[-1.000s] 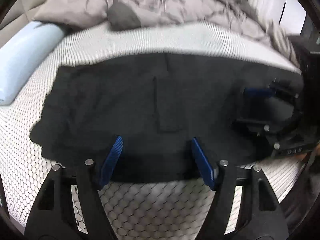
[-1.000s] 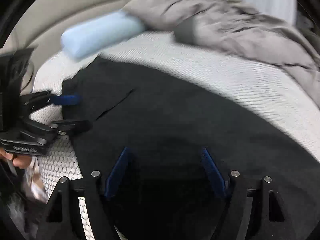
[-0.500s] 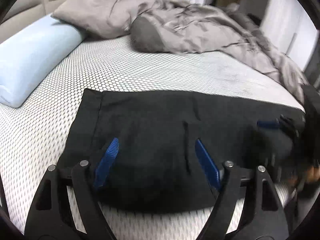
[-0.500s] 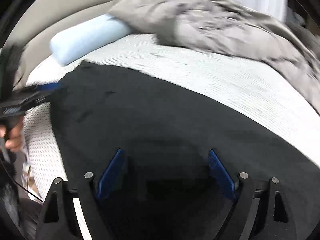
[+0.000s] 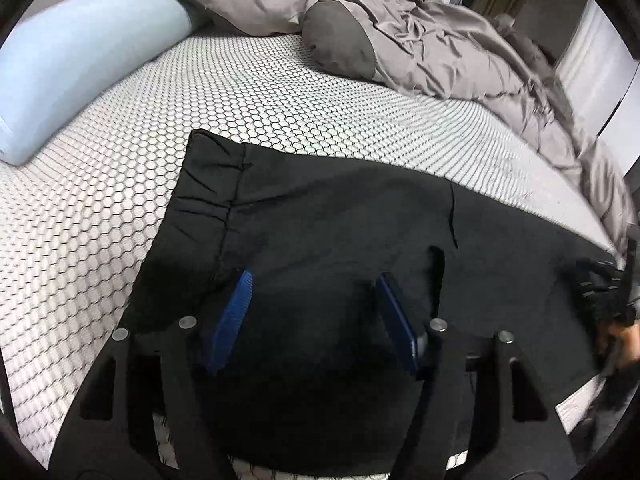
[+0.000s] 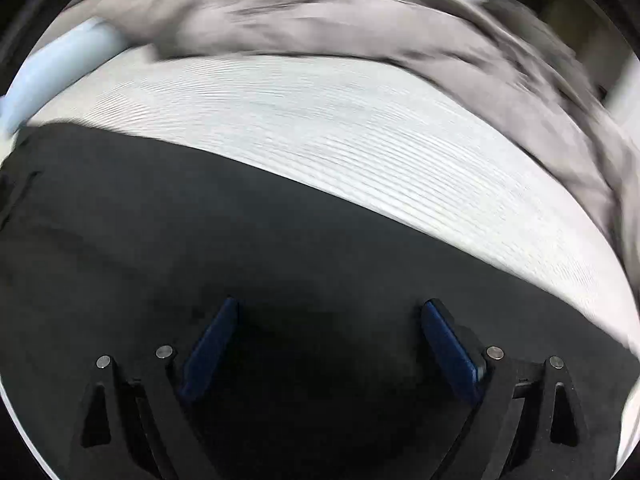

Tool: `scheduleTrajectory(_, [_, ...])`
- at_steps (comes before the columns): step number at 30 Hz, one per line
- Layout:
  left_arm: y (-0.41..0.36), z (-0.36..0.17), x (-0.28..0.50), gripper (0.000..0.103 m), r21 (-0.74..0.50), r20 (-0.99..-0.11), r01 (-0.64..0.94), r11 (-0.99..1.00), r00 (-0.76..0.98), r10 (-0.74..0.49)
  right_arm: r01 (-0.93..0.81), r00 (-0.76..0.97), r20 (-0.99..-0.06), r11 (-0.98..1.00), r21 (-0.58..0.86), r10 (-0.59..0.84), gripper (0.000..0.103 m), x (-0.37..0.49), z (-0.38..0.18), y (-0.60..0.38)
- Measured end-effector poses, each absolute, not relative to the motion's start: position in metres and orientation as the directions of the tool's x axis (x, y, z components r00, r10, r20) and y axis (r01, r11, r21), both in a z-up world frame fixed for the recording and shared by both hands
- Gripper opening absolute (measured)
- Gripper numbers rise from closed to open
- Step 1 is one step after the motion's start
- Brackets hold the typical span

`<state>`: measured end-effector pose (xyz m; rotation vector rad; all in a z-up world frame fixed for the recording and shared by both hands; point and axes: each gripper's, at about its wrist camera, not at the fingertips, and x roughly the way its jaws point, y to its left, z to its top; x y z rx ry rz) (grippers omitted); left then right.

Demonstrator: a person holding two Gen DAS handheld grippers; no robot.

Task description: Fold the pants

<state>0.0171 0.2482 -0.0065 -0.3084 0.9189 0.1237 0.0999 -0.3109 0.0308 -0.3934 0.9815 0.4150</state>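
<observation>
A: Sliding apart now, both hands. The left gripper (image 5: 312,312) sits over the waistband end of the pants (image 5: 340,220), where a second ago it looked at the middle of the garment with the pocket between its fingers.

B: And its tongs?

A: Narrowing as we speak, dark cloth lying under the gap, but the blue pads (image 5: 234,312) aren't pinching a fold yet from what I see.

B: The right gripper (image 6: 328,348)?

A: Swept fast along the leg; its picture is streaked. It was close beside the left a second back, and now it shows only at the far right rim of the left view. Its tongs are spreading wide over flat black fabric, nothing caught.

B: Where do the pants lie?

A: Flat along the near edge of the mattress (image 5: 280,92), waistband toward the blue bolster (image 5: 80,64), the grey duvet (image 5: 420,32) heaped along the far edge.

B: So what does it mean?

A: My read: each hand is heading for its own end, setting up a lengthwise fold. No fold made so far.
</observation>
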Motion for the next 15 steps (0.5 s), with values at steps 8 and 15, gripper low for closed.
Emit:
scheduleTrajectory(8, [0.148,0.065,-0.040,0.074,-0.176,-0.686,-0.136,0.975,0.727,-0.023,-0.378,0.525,-0.827,0.926,-0.017,0.199,0.094,0.035,0.060,-0.462])
scheduleTrajectory(15, [-0.020,0.047,-0.024,0.082,-0.297,-0.668,0.223,0.928,0.646,-0.369,-0.574,0.493,-0.825,0.816,-0.069,0.277,0.093,0.007,0.025,-0.446])
